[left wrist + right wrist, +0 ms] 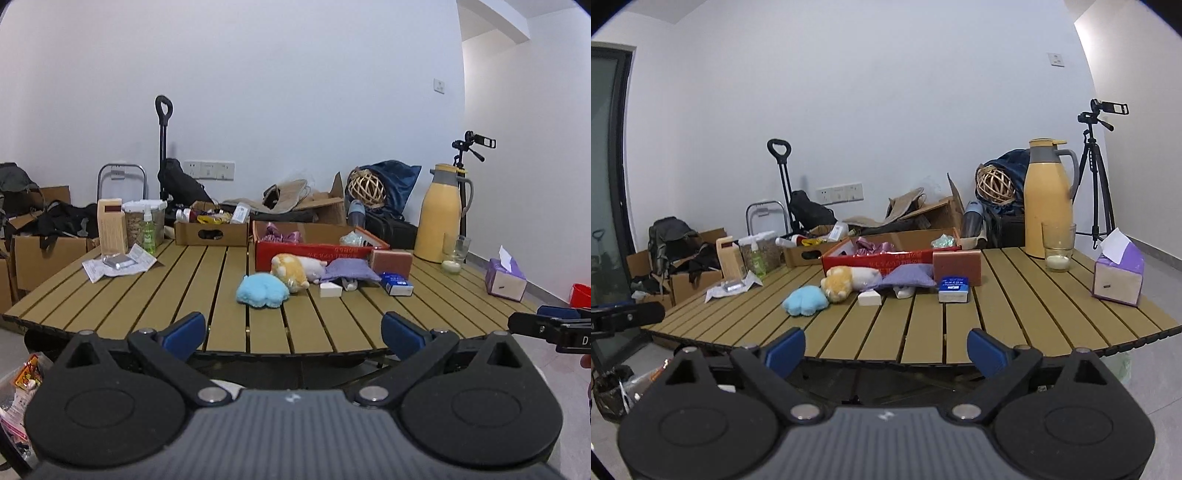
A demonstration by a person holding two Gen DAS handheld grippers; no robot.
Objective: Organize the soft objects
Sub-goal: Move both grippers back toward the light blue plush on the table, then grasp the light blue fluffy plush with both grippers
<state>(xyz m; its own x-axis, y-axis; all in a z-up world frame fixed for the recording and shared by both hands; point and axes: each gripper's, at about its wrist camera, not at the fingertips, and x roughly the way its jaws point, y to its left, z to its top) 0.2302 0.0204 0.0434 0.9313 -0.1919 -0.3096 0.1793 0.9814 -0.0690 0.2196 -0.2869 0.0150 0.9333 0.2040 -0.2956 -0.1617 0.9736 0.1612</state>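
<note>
Blue plush [261, 290] | well ahead of left claw [293, 330] (released, empty)

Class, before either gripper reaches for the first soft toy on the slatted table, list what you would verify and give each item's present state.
1. Left gripper open, nothing between its jaws: ok.
2. Right gripper open, nothing between its jaws: ok.
3. Blue plush unobstructed on its near side: ok.
4. Orange and white plush clear of its neighbours: not ok, it touches the blue plush.
5. Red box open on top: ok.
6. Room left in the red box: cannot tell.
</note>
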